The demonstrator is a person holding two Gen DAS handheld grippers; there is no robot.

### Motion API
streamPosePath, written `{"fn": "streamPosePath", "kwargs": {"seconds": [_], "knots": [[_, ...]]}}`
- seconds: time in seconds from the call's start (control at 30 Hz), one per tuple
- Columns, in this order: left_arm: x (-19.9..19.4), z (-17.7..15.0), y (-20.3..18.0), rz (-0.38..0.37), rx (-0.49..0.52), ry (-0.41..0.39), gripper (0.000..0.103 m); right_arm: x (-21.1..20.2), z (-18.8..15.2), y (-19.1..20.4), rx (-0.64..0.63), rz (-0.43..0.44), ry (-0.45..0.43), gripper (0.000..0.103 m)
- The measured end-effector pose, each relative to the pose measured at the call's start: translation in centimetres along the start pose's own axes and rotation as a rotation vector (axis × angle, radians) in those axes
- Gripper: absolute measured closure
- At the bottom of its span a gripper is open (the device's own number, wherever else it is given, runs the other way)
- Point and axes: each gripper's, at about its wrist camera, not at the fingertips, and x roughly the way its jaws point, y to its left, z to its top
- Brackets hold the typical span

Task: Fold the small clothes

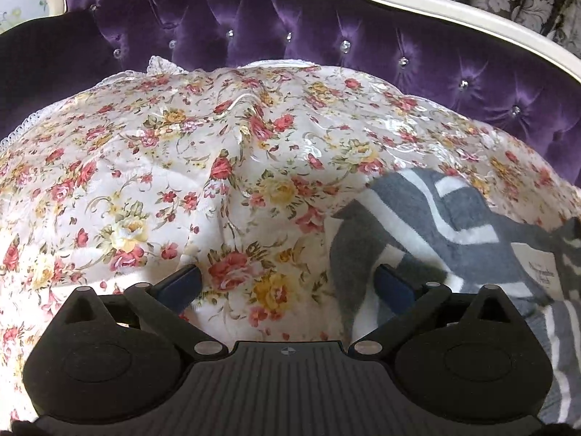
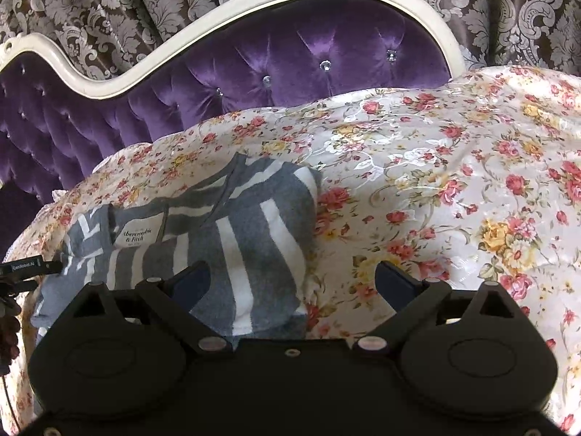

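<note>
A small grey and white striped top (image 2: pixel 232 225) lies flat on the floral cover (image 2: pixel 454 181), its neck label facing up. In the left wrist view the top (image 1: pixel 428 218) fills the lower right. My left gripper (image 1: pixel 287 281) is open and empty over the cover, with its right finger above the top's left edge. My right gripper (image 2: pixel 292 279) is open and empty, its left finger above the top's right part, its right finger over bare cover. The tip of the left gripper (image 2: pixel 32 267) shows at the left edge of the right wrist view.
A purple tufted backrest (image 1: pixel 326 29) with a cream curved frame (image 2: pixel 181 40) rises behind the cover. Patterned damask curtains (image 2: pixel 109 7) hang behind it. The floral cover (image 1: pixel 145 181) spreads wide to the left and right of the top.
</note>
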Motion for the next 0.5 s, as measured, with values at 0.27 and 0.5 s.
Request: {"fn": "streamPosePath", "kwargs": {"seconds": [0.27, 0.5], "knots": [[0.2, 0.6, -0.1, 0.000, 0.005, 0.019, 0.000, -0.5, 0.3, -0.2, 0.028, 0.019, -0.026, 0.005], [-1.1, 2.8, -2.0, -0.016, 0.056, -0.045, 0.001, -0.9, 0.4, -0.6, 0.066, 0.047, -0.038, 0.005]]}}
